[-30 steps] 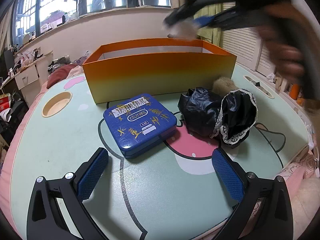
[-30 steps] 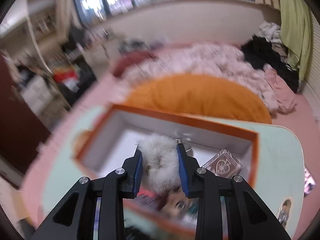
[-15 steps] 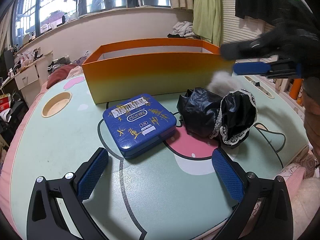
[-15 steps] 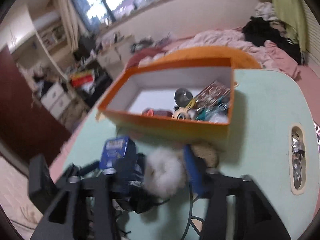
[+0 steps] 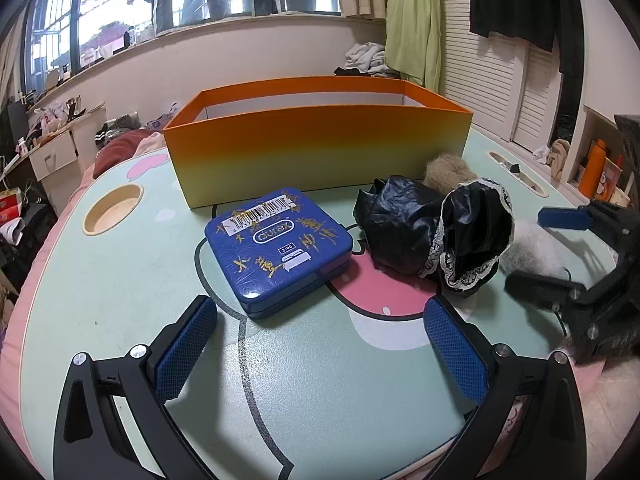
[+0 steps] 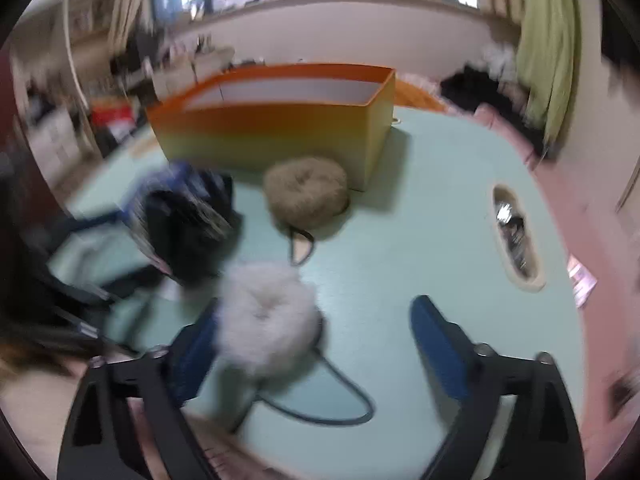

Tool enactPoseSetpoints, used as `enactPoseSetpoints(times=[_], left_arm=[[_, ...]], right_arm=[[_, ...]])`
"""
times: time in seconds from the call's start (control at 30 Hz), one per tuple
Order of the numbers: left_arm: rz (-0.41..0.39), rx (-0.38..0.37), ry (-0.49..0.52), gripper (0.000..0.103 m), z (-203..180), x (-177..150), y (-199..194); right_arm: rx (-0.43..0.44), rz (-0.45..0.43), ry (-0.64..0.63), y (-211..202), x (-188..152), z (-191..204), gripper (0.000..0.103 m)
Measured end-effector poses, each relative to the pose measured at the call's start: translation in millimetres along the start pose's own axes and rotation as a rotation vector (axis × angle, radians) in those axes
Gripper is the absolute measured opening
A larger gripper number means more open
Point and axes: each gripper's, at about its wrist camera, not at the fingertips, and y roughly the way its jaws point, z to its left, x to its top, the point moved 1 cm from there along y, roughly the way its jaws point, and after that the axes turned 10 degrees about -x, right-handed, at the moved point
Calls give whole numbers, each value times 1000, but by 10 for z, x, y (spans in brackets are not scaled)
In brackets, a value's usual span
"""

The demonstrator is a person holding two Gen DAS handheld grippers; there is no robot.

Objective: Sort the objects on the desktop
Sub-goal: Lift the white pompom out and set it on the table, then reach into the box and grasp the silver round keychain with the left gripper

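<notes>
**On the table, by its right edge**

On the table, bare room lies right of the box. The right tool is opening wide; the white puff touches its left finger. The left tool stands open, empty.

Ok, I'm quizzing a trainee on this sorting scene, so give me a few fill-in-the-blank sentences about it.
1. The blue tin lies in front of the ____ box.
2. The black fabric bundle is trimmed with white ____.
3. The white fluffy puff lies against the ____ finger of the right gripper, whose fingers are opening.
4. The left gripper holds ____.

Missing words: orange; lace; left; nothing
</notes>
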Motion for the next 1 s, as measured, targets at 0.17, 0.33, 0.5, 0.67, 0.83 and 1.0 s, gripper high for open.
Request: enactPoseSetpoints(times=[0.17,0.33,0.5,0.67,0.83,1.0], left_arm=[[0,-1,1,103,3,-5,0],[2,-4,0,103,7,-6,0],[25,1,37,101,4,45,-112],[-111,-17,36,87,97,673,-505],[13,-162,-112,59,360,1423,-142],[304,-136,-198,59,520,1822,874]], right_arm=[[12,-34,10,48,-28,-19,103],[12,-46,14,29,-42,-26,103],[14,-48,16,-76,13,4,103],[12,-52,16,-81,17,3,103],[13,-54,15,-87,17,5,103],[15,-56,14,-85,22,9,103]])
